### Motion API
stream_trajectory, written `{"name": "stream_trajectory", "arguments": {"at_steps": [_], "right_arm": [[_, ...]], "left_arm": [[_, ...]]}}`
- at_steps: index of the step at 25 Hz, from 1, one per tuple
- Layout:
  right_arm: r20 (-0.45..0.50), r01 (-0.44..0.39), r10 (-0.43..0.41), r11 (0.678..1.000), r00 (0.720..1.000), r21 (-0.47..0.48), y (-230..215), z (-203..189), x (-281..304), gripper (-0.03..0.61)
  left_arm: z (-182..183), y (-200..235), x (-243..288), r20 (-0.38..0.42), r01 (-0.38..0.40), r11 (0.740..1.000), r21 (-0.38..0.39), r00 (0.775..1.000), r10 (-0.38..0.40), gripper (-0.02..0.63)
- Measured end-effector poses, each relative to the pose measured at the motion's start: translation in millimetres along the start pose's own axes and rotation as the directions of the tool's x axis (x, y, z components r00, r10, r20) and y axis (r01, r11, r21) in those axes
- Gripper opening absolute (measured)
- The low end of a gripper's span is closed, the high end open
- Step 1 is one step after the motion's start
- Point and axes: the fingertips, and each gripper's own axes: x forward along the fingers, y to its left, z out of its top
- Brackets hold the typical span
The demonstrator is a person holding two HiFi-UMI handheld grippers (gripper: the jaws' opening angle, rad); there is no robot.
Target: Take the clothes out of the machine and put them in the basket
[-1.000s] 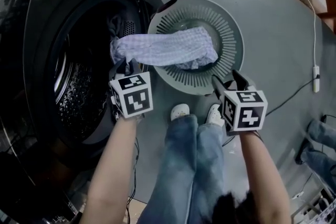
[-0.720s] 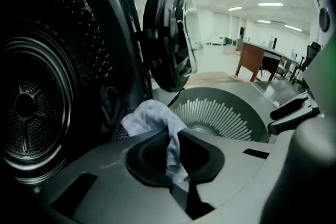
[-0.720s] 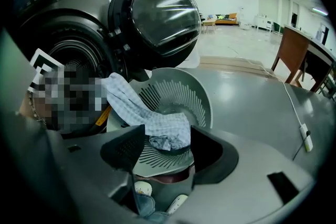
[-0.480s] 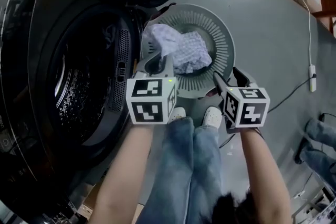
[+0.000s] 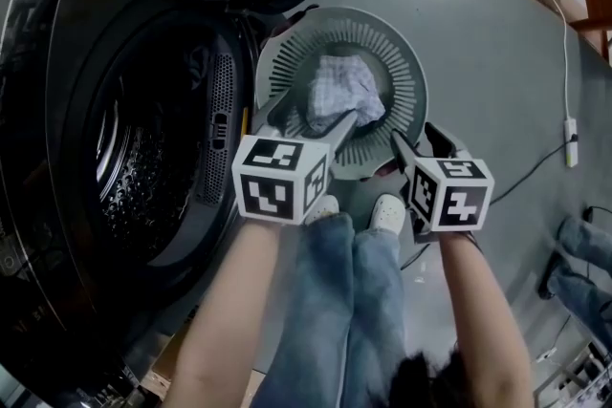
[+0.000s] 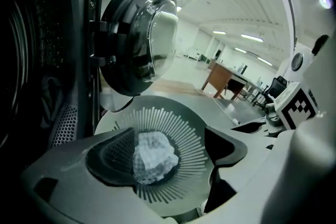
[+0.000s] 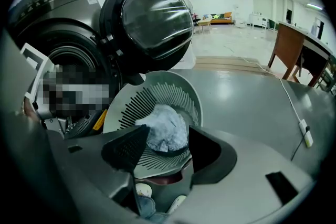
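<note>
Grey floor is filling the right of the head view, with a white power block lying out near its right edge. The dark washing machine is standing at the left, its drum gaping open. A round slatted basket is sitting on the floor just beside the machine's front. A pale checked cloth is lying bunched at the middle of the basket's bottom, clear of its rim. The left gripper is hovering over the basket's near edge, while the right gripper is hanging beside that same edge, further right. The person's white shoes and jeans are showing below both grippers. Looking along the left gripper's own view, its jaws have just been opening and are standing wide. The cloth is showing in the gap, but down in the basket and touching neither pad. The open machine door is looming above the basket, and something dark and cloth-like is hanging at the drum's mouth — what it is I cannot tell. In the right gripper view its jaws are standing moderately apart and gripping nothing. The cloth is resting in the basket beyond them, and a brown desk is standing off at the right.
</note>
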Motion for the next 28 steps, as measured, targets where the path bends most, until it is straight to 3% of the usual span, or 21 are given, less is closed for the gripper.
{"name": "stream_trajectory", "arguments": {"at_steps": [4,8,12,15,19,23,25,28], "right_arm": [[-0.013,-0.016,0.016,1.000,1.000,-0.007,3,0,2,0.250],[-0.016,-0.039,0.038,0.998,0.999,-0.041,13,4,8,0.249],[-0.023,-0.066,0.065,0.997,0.998,-0.038,25,2,13,0.247],[-0.025,-0.094,0.093,0.994,0.995,-0.061,35,3,19,0.247],[-0.028,-0.114,0.112,0.989,0.993,-0.098,47,10,27,0.247],[-0.032,-0.124,0.122,0.987,0.992,-0.102,58,21,34,0.242],[-0.036,-0.134,0.131,0.984,0.991,-0.115,65,27,36,0.236],[-0.038,-0.140,0.136,0.980,0.990,-0.142,70,37,42,0.224]], "left_arm": [[-10,29,-10,-0.039,-0.113,0.993,0.026,0.993,0.114,0.396],[-14,81,-29,-0.079,-0.269,0.962,0.038,0.959,0.271,0.407],[-15,135,-56,-0.076,-0.453,0.892,-0.009,0.889,0.451,0.417],[-11,169,-71,-0.041,-0.560,0.829,0.003,0.828,0.559,0.417],[3,198,-81,0.031,-0.649,0.759,0.059,0.761,0.648,0.417],[6,226,-82,0.008,-0.712,0.693,0.112,0.698,0.716,0.417],[12,235,-79,0.025,-0.719,0.682,0.135,0.690,0.723,0.417],[9,246,-68,-0.005,-0.702,0.693,0.165,0.702,0.712,0.417]]}}
